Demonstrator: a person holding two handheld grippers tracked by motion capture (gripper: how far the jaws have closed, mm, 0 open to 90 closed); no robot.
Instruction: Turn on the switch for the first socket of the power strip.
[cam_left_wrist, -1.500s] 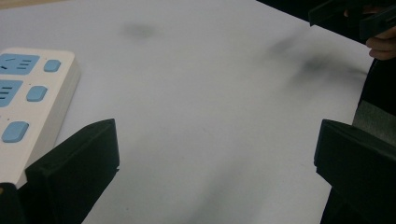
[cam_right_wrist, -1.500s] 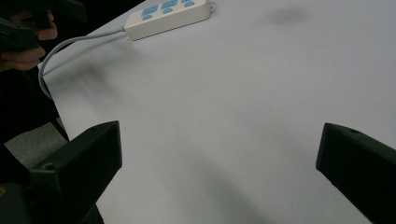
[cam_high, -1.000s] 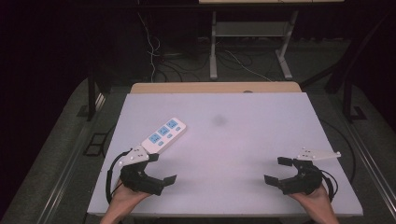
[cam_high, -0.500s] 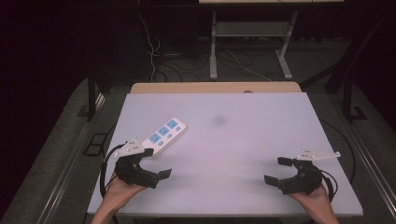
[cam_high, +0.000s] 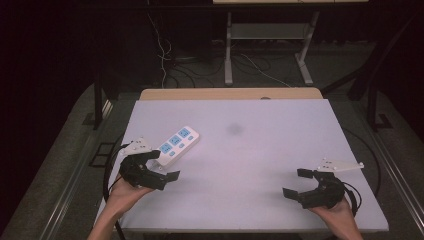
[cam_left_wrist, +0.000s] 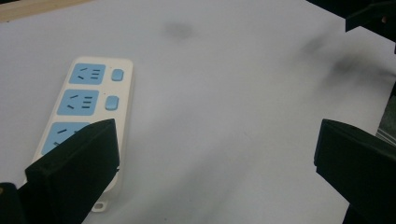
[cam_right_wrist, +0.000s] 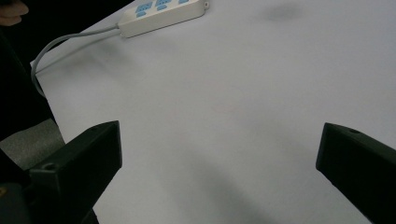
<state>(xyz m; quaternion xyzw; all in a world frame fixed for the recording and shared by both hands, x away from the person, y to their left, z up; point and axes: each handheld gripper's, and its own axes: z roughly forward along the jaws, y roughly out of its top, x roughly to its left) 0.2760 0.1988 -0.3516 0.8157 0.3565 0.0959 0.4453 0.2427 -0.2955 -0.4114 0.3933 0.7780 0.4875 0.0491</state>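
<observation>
A white power strip (cam_high: 177, 141) with blue sockets lies on the left half of the white table (cam_high: 250, 150), slanting away to the right. My left gripper (cam_high: 162, 167) hovers open just in front of the strip's near end. In the left gripper view the power strip (cam_left_wrist: 86, 98) runs behind the left jaw, and the left gripper (cam_left_wrist: 215, 154) holds nothing. My right gripper (cam_high: 296, 183) stands open and empty near the front right corner. In the right gripper view the power strip (cam_right_wrist: 161, 11) and its grey cable (cam_right_wrist: 70, 42) lie far off, beyond the right gripper (cam_right_wrist: 219, 144).
A dark smudge (cam_high: 234, 129) marks the table's middle. A wooden strip (cam_high: 230, 93) borders the far edge. Cables and metal stand legs (cam_high: 229, 45) are on the dark floor behind. The other gripper (cam_left_wrist: 373, 14) appears at the top right of the left gripper view.
My left gripper has shifted left and a little forward, closer to the near end of the power strip. The right gripper and the strip have stayed put.
</observation>
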